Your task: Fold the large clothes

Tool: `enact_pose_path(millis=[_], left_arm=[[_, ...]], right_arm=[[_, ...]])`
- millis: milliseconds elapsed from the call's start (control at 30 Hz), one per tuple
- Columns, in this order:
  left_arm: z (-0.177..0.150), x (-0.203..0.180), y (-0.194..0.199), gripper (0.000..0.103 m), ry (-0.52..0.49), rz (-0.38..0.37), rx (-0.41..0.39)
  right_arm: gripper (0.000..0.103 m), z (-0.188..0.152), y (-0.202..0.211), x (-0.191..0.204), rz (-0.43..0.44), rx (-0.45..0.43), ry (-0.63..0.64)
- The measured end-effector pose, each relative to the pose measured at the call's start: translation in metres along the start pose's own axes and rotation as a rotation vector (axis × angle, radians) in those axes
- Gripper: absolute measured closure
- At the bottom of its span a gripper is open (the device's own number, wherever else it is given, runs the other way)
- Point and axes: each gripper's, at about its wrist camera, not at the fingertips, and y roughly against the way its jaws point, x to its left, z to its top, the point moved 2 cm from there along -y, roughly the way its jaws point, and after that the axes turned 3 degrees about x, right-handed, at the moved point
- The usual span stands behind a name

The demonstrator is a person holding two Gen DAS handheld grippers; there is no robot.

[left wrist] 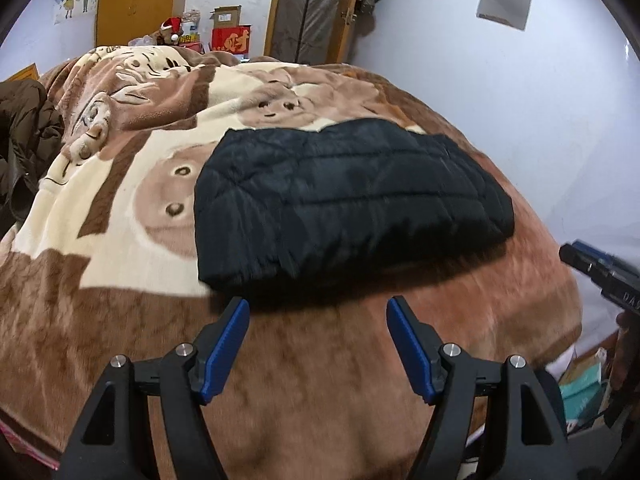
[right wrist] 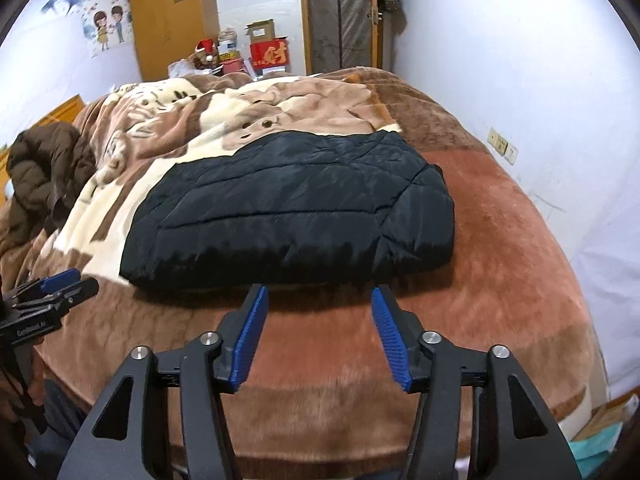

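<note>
1. The bed (left wrist: 120, 340) fills both views and is covered by a plush blanket (right wrist: 500, 240), brown along the near and right-hand parts, with cream patches and tan cartoon bear faces toward the left and far side.
2. A black quilted jacket (left wrist: 352, 200) lies folded into a flat rectangular bundle directly on the blanket, partly over a bear face and partly on the plain brown area.
3. A dark brown puffy coat (right wrist: 44, 164) sits crumpled at the bed's left edge, well apart from the black jacket.
4. The blanket is rumpled at the far left end.
</note>
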Motion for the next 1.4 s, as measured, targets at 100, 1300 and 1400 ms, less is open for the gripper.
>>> enact_pose_path(millis=[100, 1300, 1400], left_arm=[[-0.014, -0.005, 0.01, 0.03, -0.001, -0.003, 0.009], [-0.036, -0.022, 0.016, 0.03, -0.008, 0.005, 0.032], [-0.036, -0.022, 0.016, 0.03, -0.006, 0.004, 0.031]], right_arm=[[0.047, -0.011, 0.01, 0.009, 0.003, 0.001, 0.009], [0.047, -0.043, 0.016, 0.033, 0.006, 0.032, 0.074], [0.047, -0.044, 0.016, 0.033, 0.006, 0.033, 0.072]])
